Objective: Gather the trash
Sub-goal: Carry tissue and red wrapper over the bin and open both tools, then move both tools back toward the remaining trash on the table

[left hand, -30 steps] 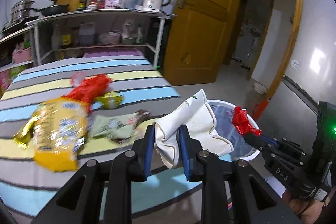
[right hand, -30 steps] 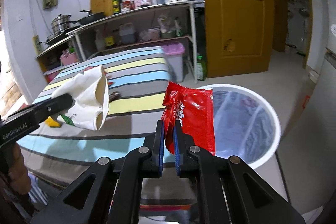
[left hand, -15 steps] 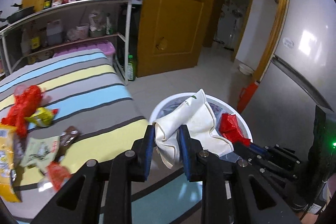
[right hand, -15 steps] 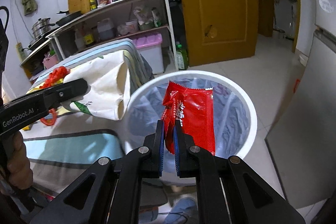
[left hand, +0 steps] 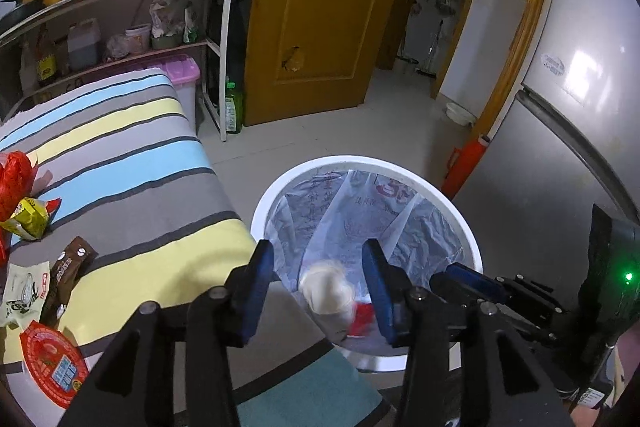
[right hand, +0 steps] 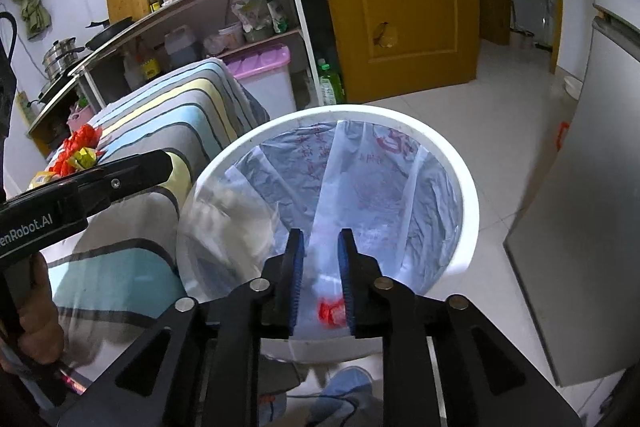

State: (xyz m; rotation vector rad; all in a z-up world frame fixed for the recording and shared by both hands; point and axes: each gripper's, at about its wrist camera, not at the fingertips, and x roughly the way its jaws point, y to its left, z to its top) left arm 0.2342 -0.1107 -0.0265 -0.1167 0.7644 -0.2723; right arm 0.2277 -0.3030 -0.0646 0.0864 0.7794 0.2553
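A white round bin [left hand: 460, 223] lined with a clear bag stands on the floor beside the striped table; it also shows in the right wrist view [right hand: 468, 187]. My left gripper [left hand: 318, 285] is open above the bin's near side. A white paper bag [left hand: 326, 293], blurred, is below it inside the bin, and shows in the right wrist view [right hand: 236, 211]. My right gripper [right hand: 320, 279] is open over the bin. A red wrapper [right hand: 331, 311] lies in the bin below it, also in the left wrist view [left hand: 362, 319].
The striped table [left hand: 132, 163] holds more trash at its left: a red round lid [left hand: 50, 363], a brown sachet [left hand: 66, 273], a pale wrapper [left hand: 22, 293], a yellow packet [left hand: 30, 219] and a red bag [left hand: 14, 175]. A shelf rack [left hand: 216, 39], yellow door [left hand: 320, 19] and grey fridge [left hand: 568, 131] surround the bin.
Both grippers opened over the bin. The white paper bag dropped from the left one and the red wrapper from the right one, both into the bin.
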